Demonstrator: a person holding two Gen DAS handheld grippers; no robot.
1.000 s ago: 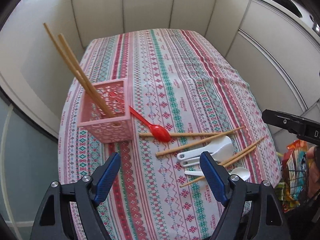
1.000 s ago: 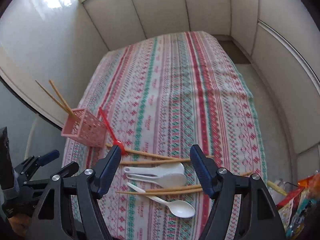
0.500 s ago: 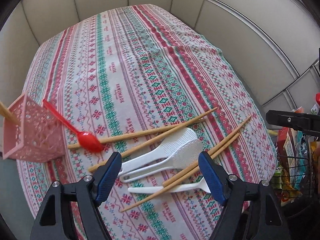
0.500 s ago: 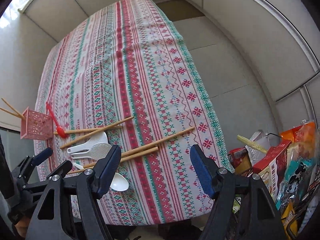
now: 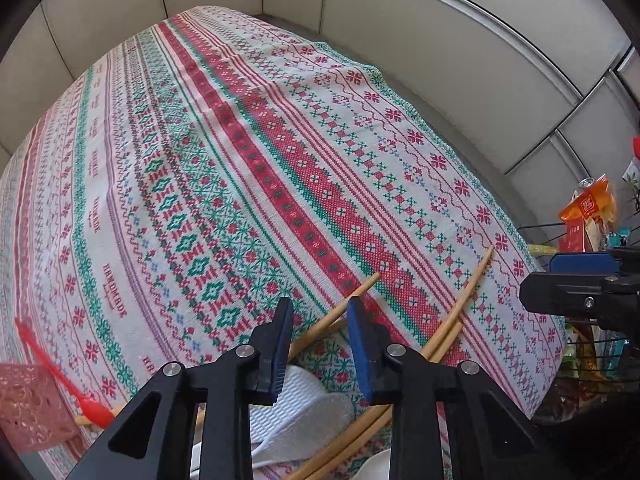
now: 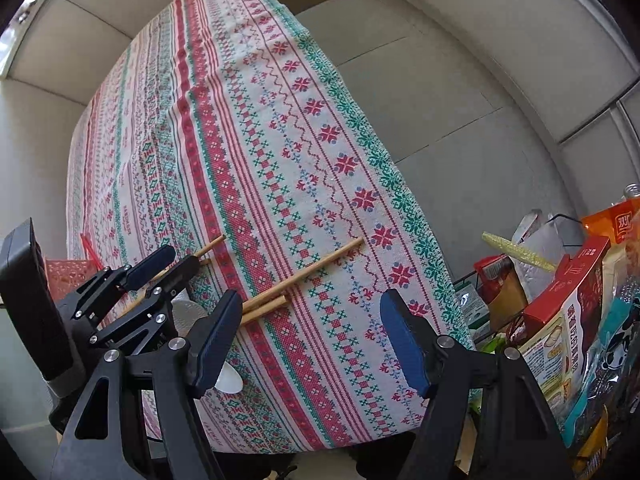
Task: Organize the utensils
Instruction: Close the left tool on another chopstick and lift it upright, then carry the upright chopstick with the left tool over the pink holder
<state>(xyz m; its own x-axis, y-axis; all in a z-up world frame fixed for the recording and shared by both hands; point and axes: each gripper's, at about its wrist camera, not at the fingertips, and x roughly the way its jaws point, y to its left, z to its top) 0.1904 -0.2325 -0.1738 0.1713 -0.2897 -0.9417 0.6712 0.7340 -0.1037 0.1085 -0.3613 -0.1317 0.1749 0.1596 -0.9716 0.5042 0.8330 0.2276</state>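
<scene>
My left gripper (image 5: 320, 322) hangs low over a pair of wooden chopsticks (image 5: 356, 294), jaws narrowed to a small gap with one chopstick between them; no grip shows. A second chopstick pair (image 5: 460, 308) lies to its right, and also shows in the right wrist view (image 6: 308, 272). White rice paddles (image 5: 304, 416) lie under the gripper. A red spoon (image 5: 92, 412) rests beside the pink basket (image 5: 28, 408) at lower left. My right gripper (image 6: 310, 340) is wide open and empty above the table's right edge. The left gripper (image 6: 168, 260) shows there too.
The patterned tablecloth (image 5: 240, 160) covers the table, which stands against white walls. A white spoon (image 6: 228, 378) lies near the front edge. Snack boxes and bags (image 6: 568, 312) crowd a wire rack right of the table.
My left gripper has dropped and moved right over the chopsticks, and its jaws have narrowed from wide open. My right gripper has swung right toward the table edge, still open.
</scene>
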